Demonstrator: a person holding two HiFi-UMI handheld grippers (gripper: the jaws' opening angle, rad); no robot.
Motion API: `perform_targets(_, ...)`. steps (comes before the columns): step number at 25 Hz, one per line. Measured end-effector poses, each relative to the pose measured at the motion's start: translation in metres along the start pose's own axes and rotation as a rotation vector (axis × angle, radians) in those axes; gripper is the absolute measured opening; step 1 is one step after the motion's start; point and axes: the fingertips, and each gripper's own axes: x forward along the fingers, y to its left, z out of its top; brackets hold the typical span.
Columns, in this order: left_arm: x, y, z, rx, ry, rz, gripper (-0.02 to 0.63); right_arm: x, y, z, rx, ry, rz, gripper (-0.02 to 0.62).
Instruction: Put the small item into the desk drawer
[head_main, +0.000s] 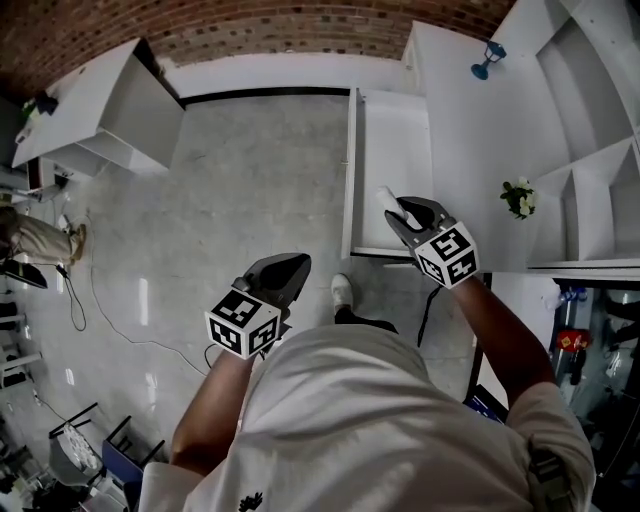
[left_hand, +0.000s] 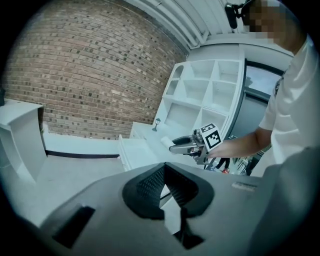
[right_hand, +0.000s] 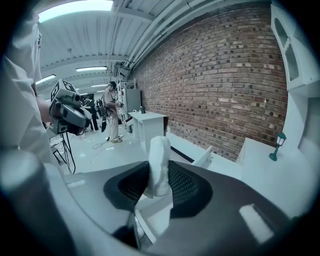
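There were two claws, one open drawer (head_main: 396, 130), one white desk (head_main: 480, 140) and one small item (head_main: 385, 197); on the desk stood one little blue lamp (head_main: 487, 60) and one sprig of white flowers (head_main: 518, 197). The item was a white, soft-looking roll with a crumpled surface (cloth or paper, I could not tell which), and it stuck out past the jaw tips. The right claw (head_main: 400, 212) had its jaws part-way open and pressed on the roll from both sides, holding it over the near end of the drawer. The left claw (head_main: 297, 264) hung apart over the grey floor (head_main: 240, 170), its jaw tips together with nothing between them
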Motion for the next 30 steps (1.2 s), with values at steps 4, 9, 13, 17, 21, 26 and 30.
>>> perform_targets(4,0.026,0.012,0.009,-0.016,0.012,0.028,0.006,0.024,-0.043,-0.013,-0.012,0.029,0.011,0.133)
perform_targets(9,0.043,0.024,0.021,-0.025,0.009,0.049,0.006,0.061,-0.089,-0.028,-0.020,0.082,-0.004,0.133)
perform_targets(13,0.044,0.033,0.025,-0.015,0.022,0.059,0.006,0.093,-0.121,-0.046,-0.009,0.131,-0.047,0.133)
perform_targets(17,0.040,0.047,0.031,-0.020,0.030,0.085,0.006,0.123,-0.153,-0.066,0.011,0.189,-0.097,0.133)
perform_targets(21,0.038,0.057,0.032,-0.033,0.038,0.110,0.006,0.149,-0.176,-0.090,0.033,0.251,-0.126,0.133)
perform_targets(26,0.036,0.066,0.028,-0.046,0.053,0.142,0.006,0.171,-0.193,-0.119,0.057,0.324,-0.138,0.133)
perform_targets(30,0.036,0.072,0.026,-0.068,0.057,0.167,0.006,0.185,-0.202,-0.135,0.082,0.352,-0.142,0.133)
